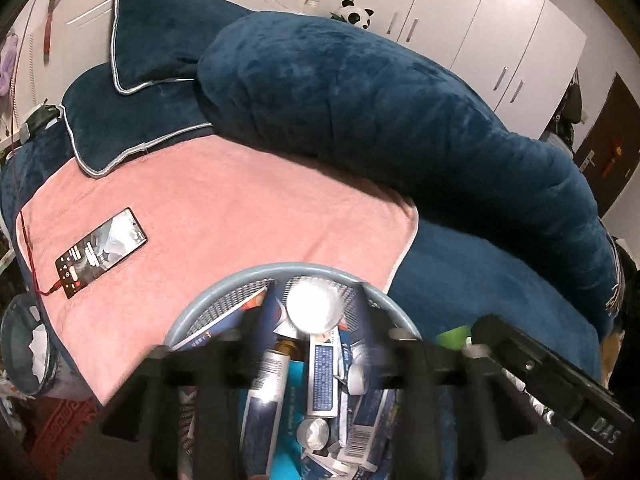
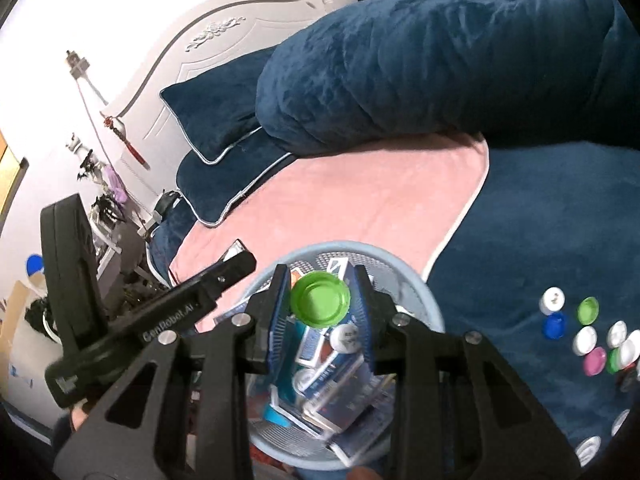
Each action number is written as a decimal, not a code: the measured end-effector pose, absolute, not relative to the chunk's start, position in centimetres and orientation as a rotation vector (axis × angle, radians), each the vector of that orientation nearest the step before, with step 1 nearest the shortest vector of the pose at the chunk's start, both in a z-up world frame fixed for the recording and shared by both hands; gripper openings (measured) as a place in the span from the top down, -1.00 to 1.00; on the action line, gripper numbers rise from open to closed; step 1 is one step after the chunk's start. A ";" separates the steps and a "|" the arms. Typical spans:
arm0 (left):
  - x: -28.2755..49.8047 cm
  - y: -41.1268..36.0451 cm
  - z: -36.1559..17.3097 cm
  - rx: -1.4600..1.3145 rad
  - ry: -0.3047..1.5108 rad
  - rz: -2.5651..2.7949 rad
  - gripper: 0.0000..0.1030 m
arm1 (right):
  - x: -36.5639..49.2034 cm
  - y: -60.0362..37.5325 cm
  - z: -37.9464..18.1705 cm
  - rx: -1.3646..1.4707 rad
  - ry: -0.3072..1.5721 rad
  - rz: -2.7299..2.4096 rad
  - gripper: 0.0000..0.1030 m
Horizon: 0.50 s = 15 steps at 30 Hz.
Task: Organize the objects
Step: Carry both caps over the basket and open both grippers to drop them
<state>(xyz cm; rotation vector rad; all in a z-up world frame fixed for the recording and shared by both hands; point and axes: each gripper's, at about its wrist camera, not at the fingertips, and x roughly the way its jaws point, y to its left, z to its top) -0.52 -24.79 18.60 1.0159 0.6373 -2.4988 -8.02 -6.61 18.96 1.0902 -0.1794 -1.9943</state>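
A white cap [image 1: 314, 306] is seen between the fingers of the left gripper [image 1: 316, 300]; the picture is blurred there, so it cannot be told whether the pads press on it or stand clear. Directly below that claw a pale blue mesh basket [image 1: 208, 304] sits on the pink towel [image 1: 224, 208], filled with blue boxes and tubes [image 1: 322, 376] (all jumbled together). A phone [image 1: 101, 253] lies on the towel, off to the claw's left.

The right gripper [image 2: 320, 298] is set narrow, and a green cap [image 2: 320, 299] is caught between its blue pads [image 2: 280, 308], open side toward the camera. The same basket [image 2: 424, 300] lies under this claw. Loose caps [image 2: 588, 332] (white, green, blue, pink) are scattered on the blue bedcover [image 2: 540, 220], well to the claw's right. The left gripper's black body [image 2: 168, 320] is seen just to its left.
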 end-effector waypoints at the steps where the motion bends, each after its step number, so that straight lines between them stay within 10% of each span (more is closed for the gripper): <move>1: -0.3 -24.8 18.6 1.006 0.630 -2.487 -0.81 | -8.1 -6.5 18.8 1.108 -0.194 -1.992 -0.21; 6: 0.7 -24.9 18.7 0.990 0.616 -2.447 -0.99 | -8.2 -3.7 18.7 1.116 -0.271 -2.017 -0.95; 15: 0.7 -21.5 19.2 1.031 0.487 -2.491 -0.99 | -8.1 0.5 18.8 1.154 -0.186 -2.109 -0.99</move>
